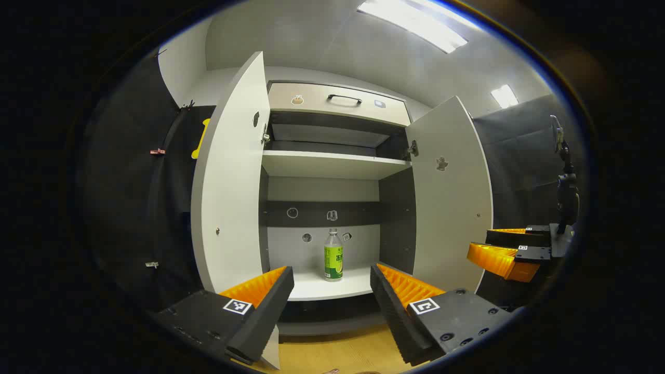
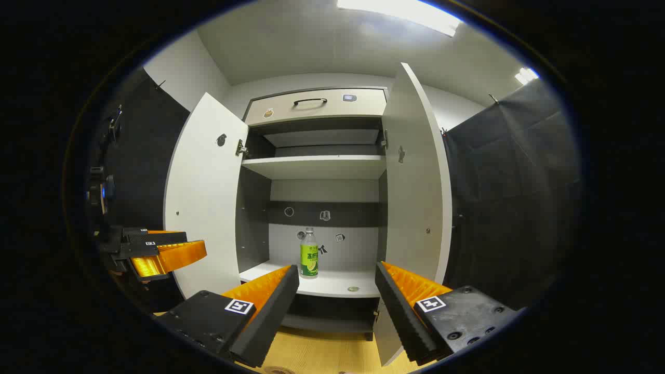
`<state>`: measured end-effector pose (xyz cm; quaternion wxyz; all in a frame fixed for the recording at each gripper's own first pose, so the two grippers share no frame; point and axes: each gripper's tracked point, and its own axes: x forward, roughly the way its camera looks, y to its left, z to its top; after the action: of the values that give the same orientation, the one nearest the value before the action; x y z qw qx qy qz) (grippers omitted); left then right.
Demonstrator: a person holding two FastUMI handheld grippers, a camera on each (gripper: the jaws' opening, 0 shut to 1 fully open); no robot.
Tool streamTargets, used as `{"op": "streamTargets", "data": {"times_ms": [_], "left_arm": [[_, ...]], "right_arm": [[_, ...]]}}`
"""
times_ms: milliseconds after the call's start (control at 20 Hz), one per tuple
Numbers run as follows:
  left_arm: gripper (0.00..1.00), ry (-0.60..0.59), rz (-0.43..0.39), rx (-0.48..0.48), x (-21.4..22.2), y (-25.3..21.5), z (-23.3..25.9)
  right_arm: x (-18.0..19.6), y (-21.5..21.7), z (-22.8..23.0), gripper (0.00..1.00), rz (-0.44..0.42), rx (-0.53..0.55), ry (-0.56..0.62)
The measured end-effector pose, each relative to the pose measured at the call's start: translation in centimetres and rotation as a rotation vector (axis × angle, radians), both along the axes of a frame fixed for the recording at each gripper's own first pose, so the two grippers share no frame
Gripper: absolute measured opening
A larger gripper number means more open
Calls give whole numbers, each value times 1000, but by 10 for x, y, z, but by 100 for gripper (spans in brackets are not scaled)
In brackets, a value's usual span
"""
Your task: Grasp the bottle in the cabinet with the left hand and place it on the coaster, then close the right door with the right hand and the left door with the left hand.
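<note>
Both grippers stand in front of the open cabinet (image 1: 332, 156), short of the shelves, and nothing has yet been taken. The left gripper (image 1: 332, 291) is spread wide with nothing between its fingers; the right gripper (image 2: 337, 293) is likewise wide open and empty. The bottle (image 1: 333, 255) stands upright on the lower shelf (image 1: 358, 284), towards the back wall and apart from both side panels, lined up between the left gripper's fingers in the left gripper view. Principal risk: the bottle is tall and narrow and looks light, so a finger clipping its side on the way in would likely tip it over or push it against the back wall; an approach too high would catch only the cap. Second risk: the left door (image 1: 231, 176) and right door (image 1: 451, 192) both stand open and flank the approach, so a wide or crooked reach could knock a door edge and swing it. Third: the coaster cannot be picked out with certainty in either view, so the placement spot must be found before the bottle is carried out. Contents: the lower shelf holds the bottle; the upper shelf (image 1: 332, 165) appears bare; the drawer (image 1: 337, 101) on top is closed, its contents unseen.
</note>
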<state>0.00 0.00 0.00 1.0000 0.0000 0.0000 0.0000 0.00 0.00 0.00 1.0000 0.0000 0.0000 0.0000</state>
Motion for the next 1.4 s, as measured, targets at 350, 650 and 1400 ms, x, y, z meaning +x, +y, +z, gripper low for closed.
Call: {"op": "streamTargets", "data": {"times_ms": [350,650,1400], "left_arm": [[94,3,1,7,1,0,-2],[97,10,-1,5,4,-2,-4],[95,10,-123,4,52,-17,-15]], "right_arm": [[2,4,-4,98,12,-10,5],[3,1,-2,98,10,-4,1],[5,13,0,98,-61,-36,-7]]}}
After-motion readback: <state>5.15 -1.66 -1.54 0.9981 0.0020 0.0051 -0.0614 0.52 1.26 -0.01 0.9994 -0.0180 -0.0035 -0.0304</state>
